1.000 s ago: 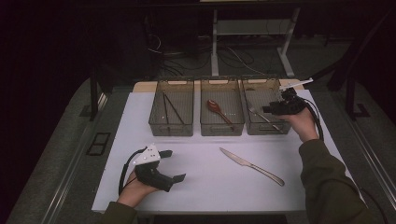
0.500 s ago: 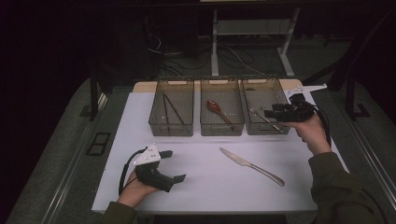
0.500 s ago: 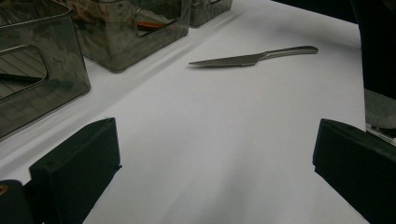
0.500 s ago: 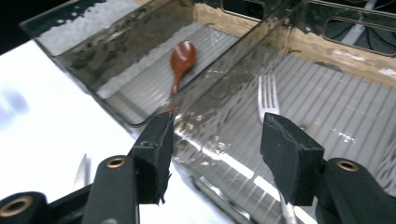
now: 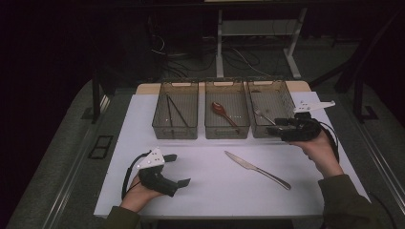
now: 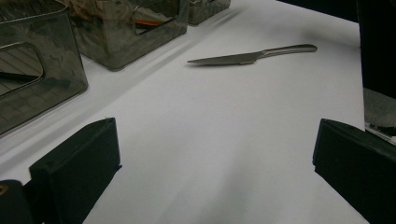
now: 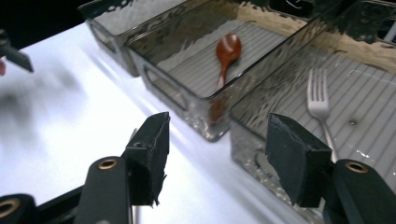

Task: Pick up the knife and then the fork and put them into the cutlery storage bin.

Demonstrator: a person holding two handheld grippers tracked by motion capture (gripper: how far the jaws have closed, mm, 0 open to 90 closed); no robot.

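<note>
The knife (image 5: 258, 169) is lying flat on the white table (image 5: 205, 191), in front of the three bins and between the two grippers, touching neither. Its blade is pointing toward the left gripper and its handle toward the person's right.

The right gripper (image 5: 279, 130) is hovering beside the front corner of the right bin (image 5: 286, 98), with its jaws released and nothing between them. In the right gripper view, this gripper (image 7: 215, 154) is looking across the bin fronts: the fork (image 7: 320, 105) is lying in the right bin, and the brown spoon (image 7: 226, 53) is lying in the middle bin (image 7: 187, 95).

The left gripper (image 5: 177, 169) is resting low at the near left of the table, jaws spread wide and holding nothing. The left bin (image 5: 175, 130) is holding thin dark sticks (image 5: 174, 109).
</note>
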